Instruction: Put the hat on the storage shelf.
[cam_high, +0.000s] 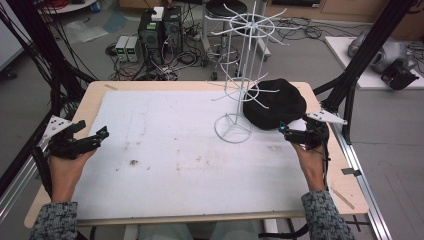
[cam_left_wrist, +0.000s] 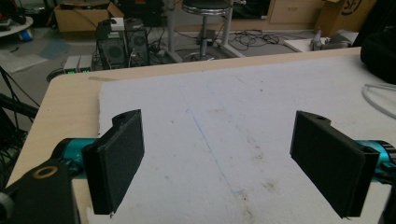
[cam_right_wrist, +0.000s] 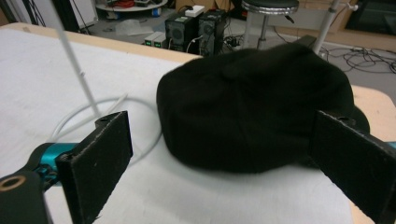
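Observation:
A black cap (cam_high: 274, 103) lies on the white mat at the back right, touching the ring base of a white wire display rack (cam_high: 243, 75). My right gripper (cam_high: 286, 131) hovers just in front of the cap, open; in the right gripper view the cap (cam_right_wrist: 254, 107) sits straight ahead between the two black pads (cam_right_wrist: 100, 163), with the rack's base ring (cam_right_wrist: 100, 116) at the left. My left gripper (cam_high: 100, 135) is held over the mat's left edge, open, with bare mat between its pads (cam_left_wrist: 119, 163).
The white foam mat (cam_high: 190, 150) covers most of the wooden table (cam_high: 95, 95). Black frame posts (cam_high: 370, 45) stand at both table sides. Computers (cam_high: 160, 27), a stool and cables sit on the floor behind the table.

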